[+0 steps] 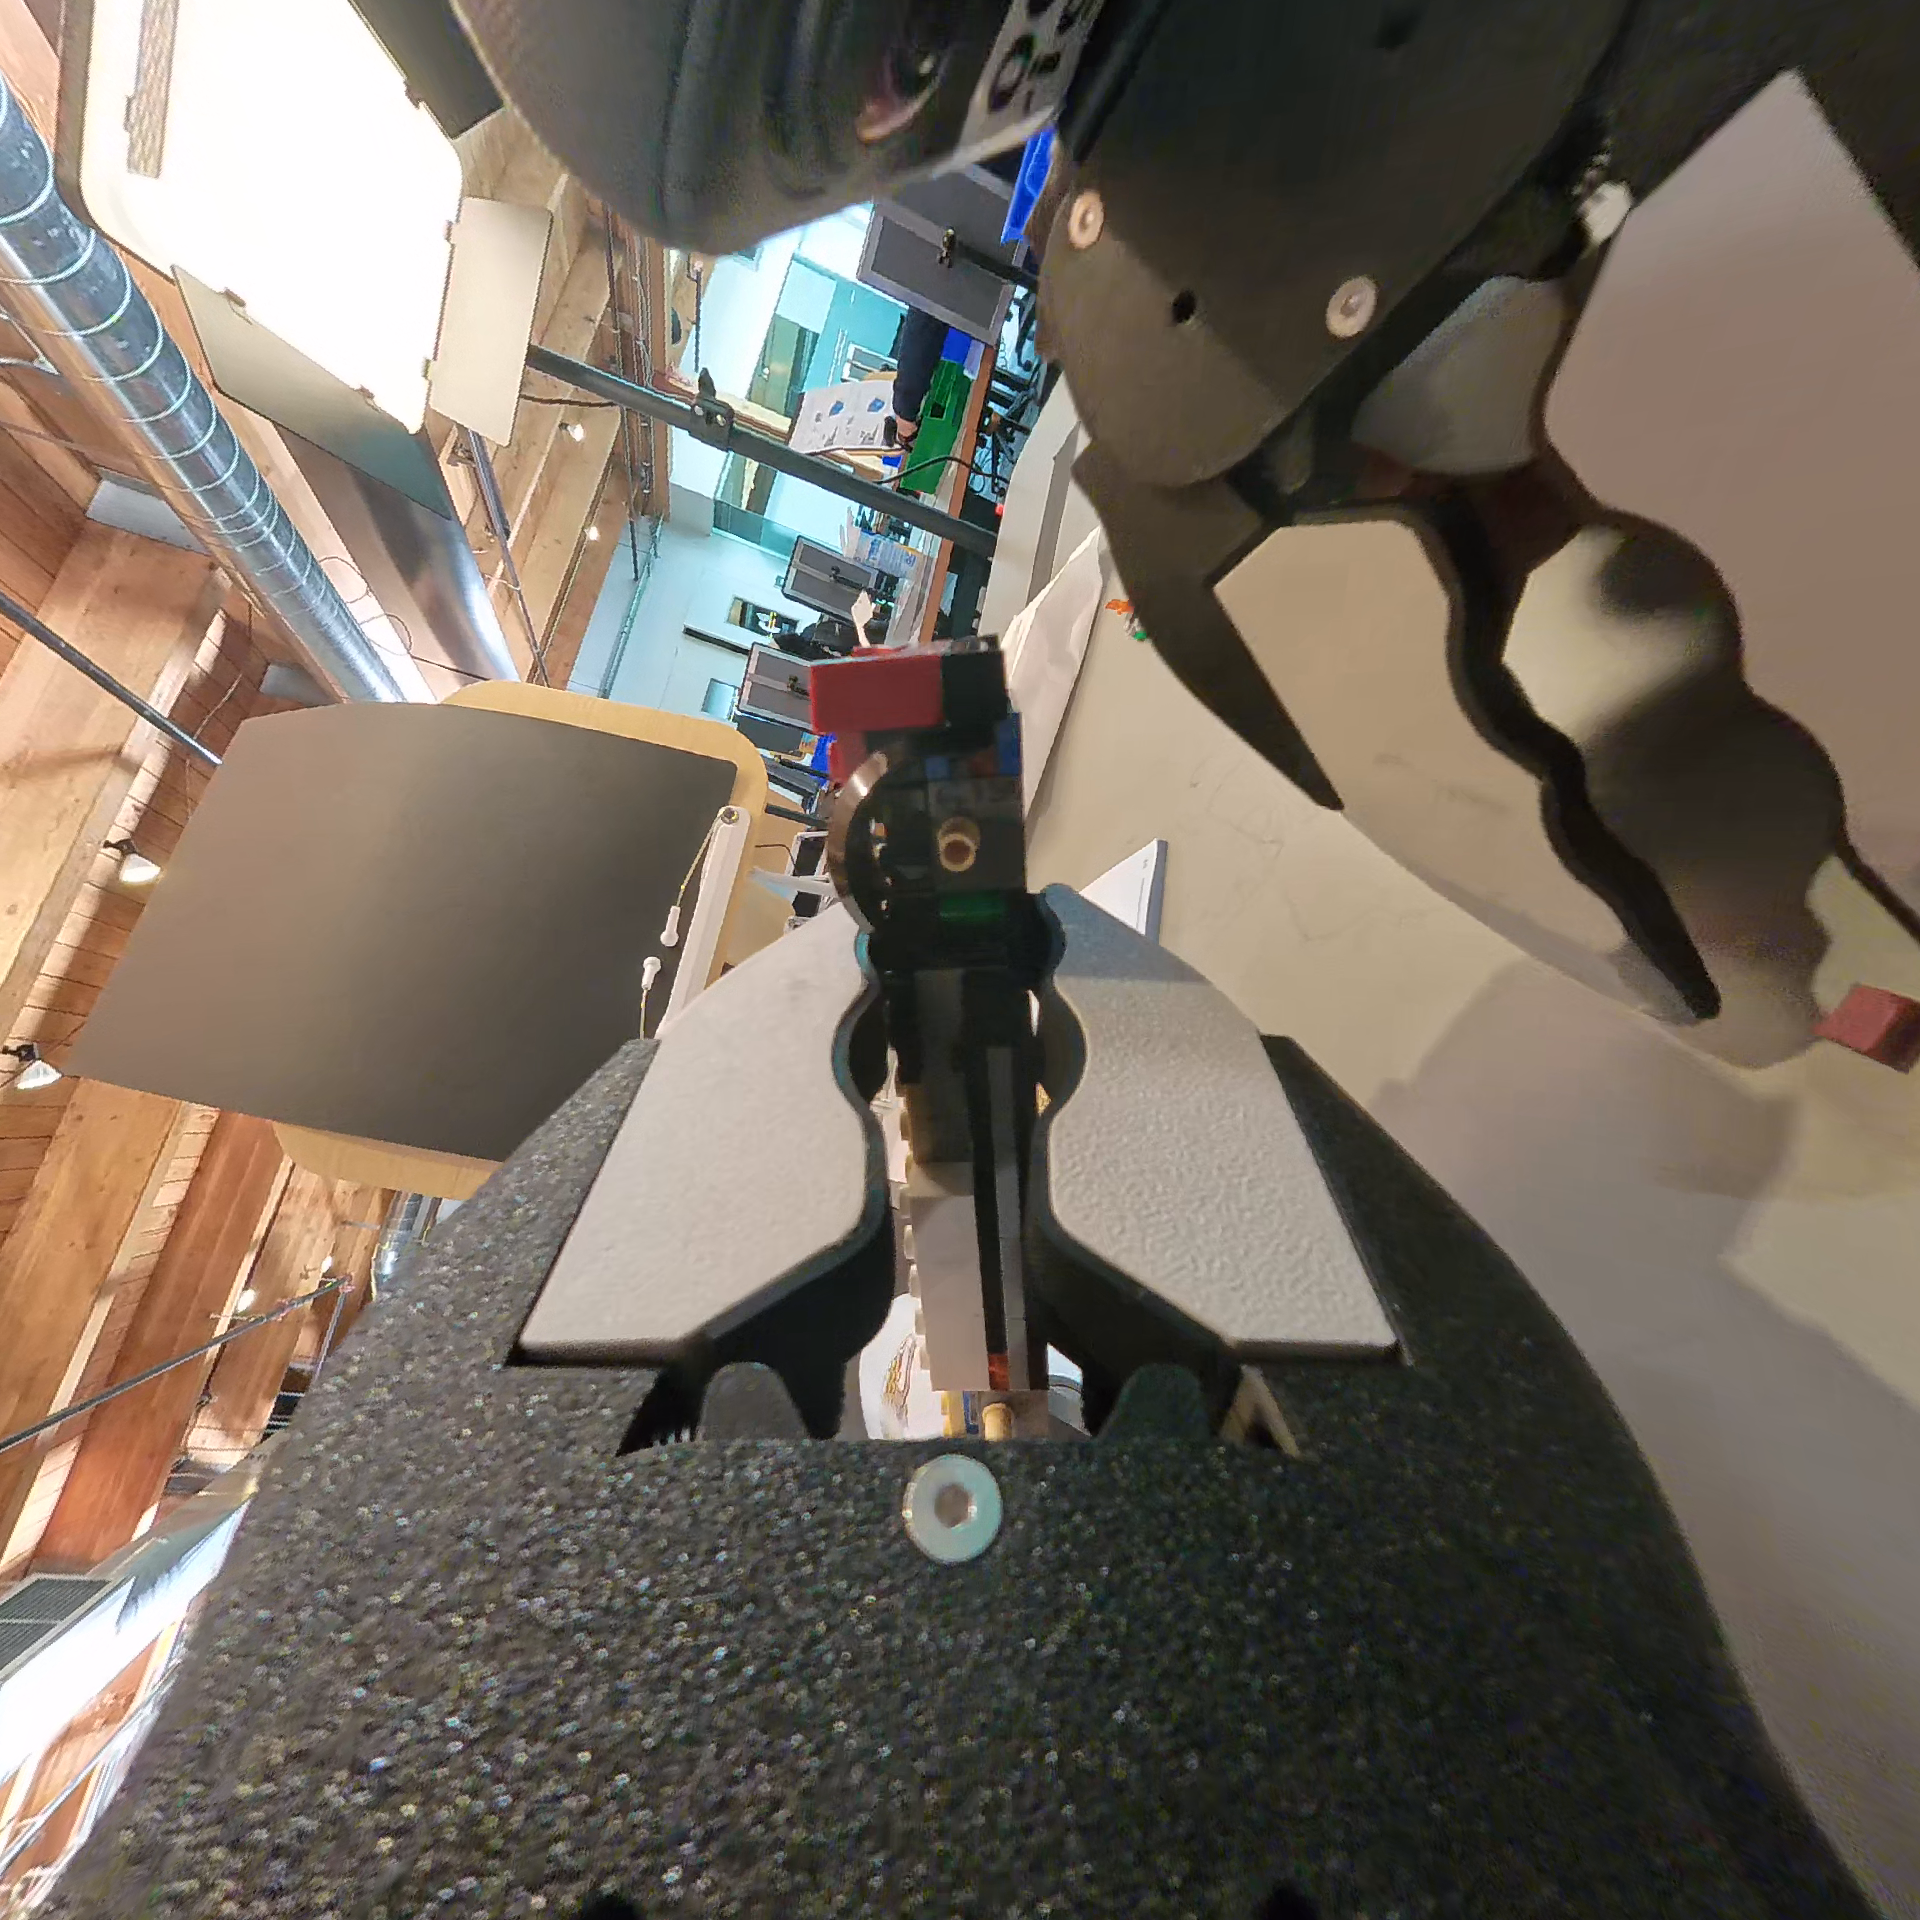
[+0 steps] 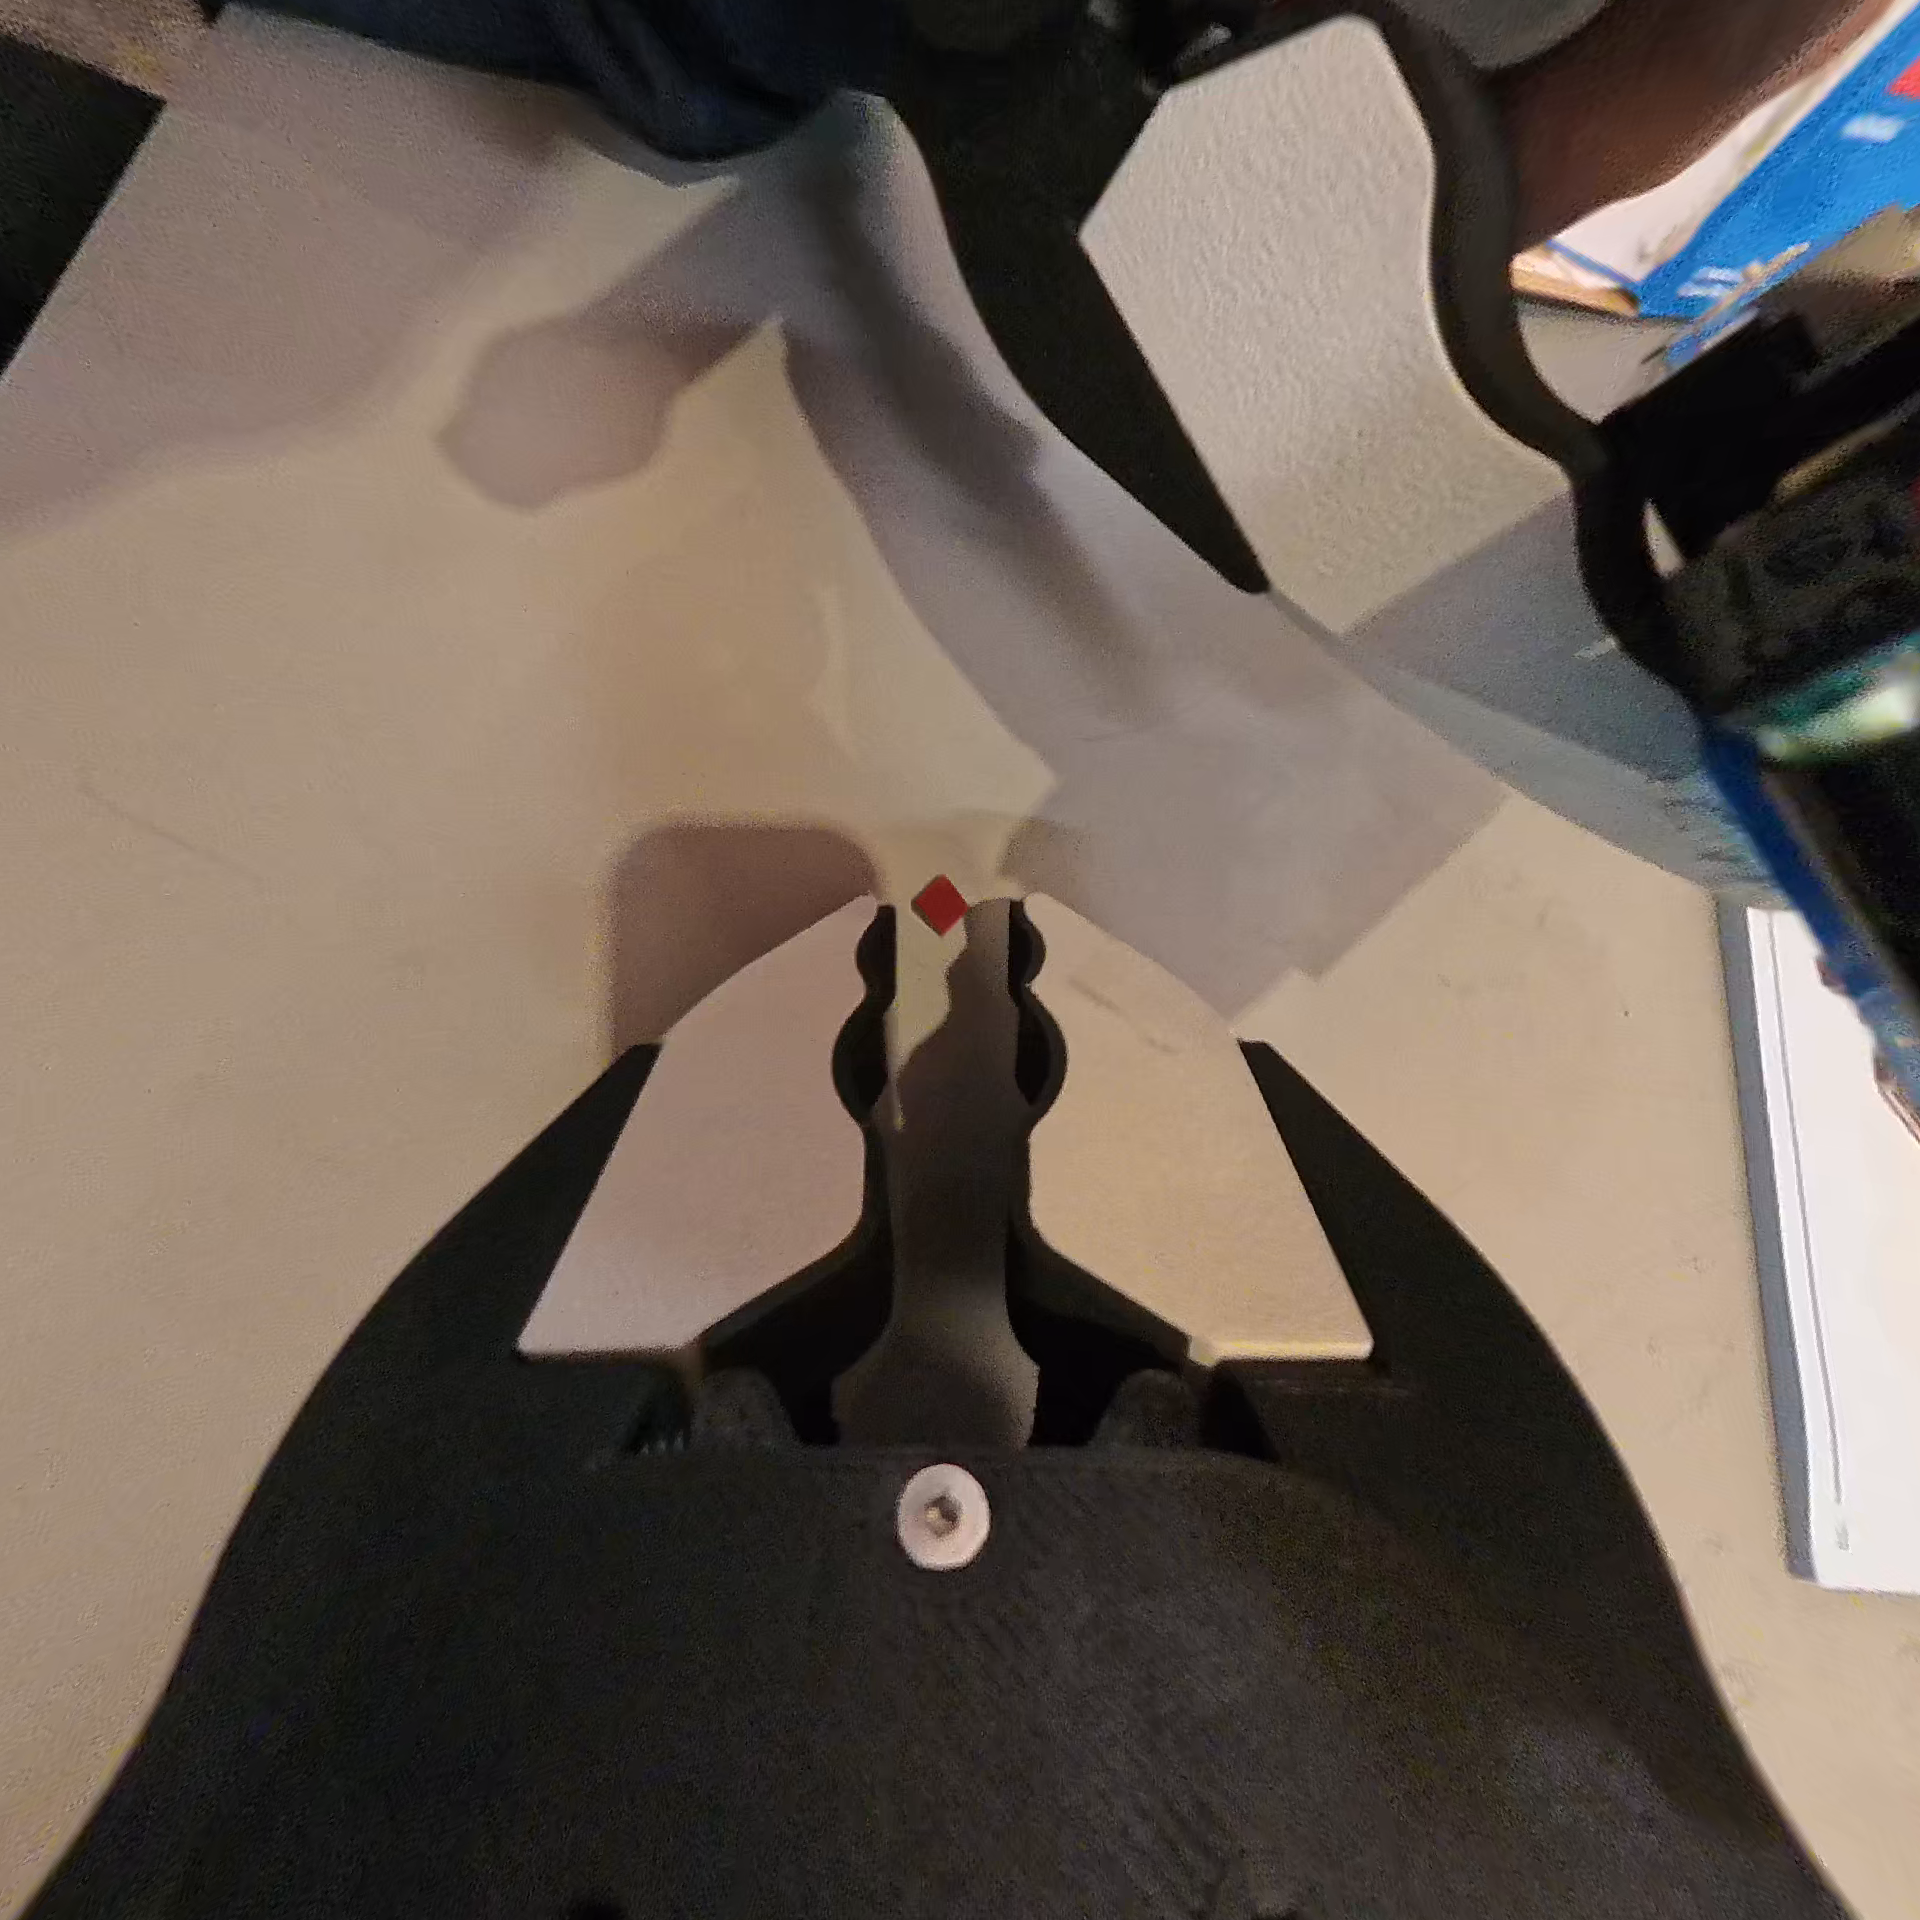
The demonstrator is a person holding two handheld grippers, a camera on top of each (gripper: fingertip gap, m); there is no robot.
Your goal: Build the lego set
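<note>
The left gripper (image 1: pixel 956 966) clamps a brick-built model (image 1: pixel 935 810); the right gripper (image 2: pixel 948 935), narrowly parted and empty, hovers over a small red brick (image 2: pixel 938 900) on the table (image 2: pixel 312 727).

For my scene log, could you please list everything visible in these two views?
Brick model: one, mostly black with red, blue and green parts, clamped between the left gripper's fingers.
Small red piece: one, lying on the table just beyond the right gripper's fingertips, untouched.
Table: one, beige.
White sheet: one, at the table's right edge.
Blue box: one, upper right.
Left hand-held gripper: black, shut on the brick model.
Right hand-held gripper: black, fingers apart, holding nothing.
</note>
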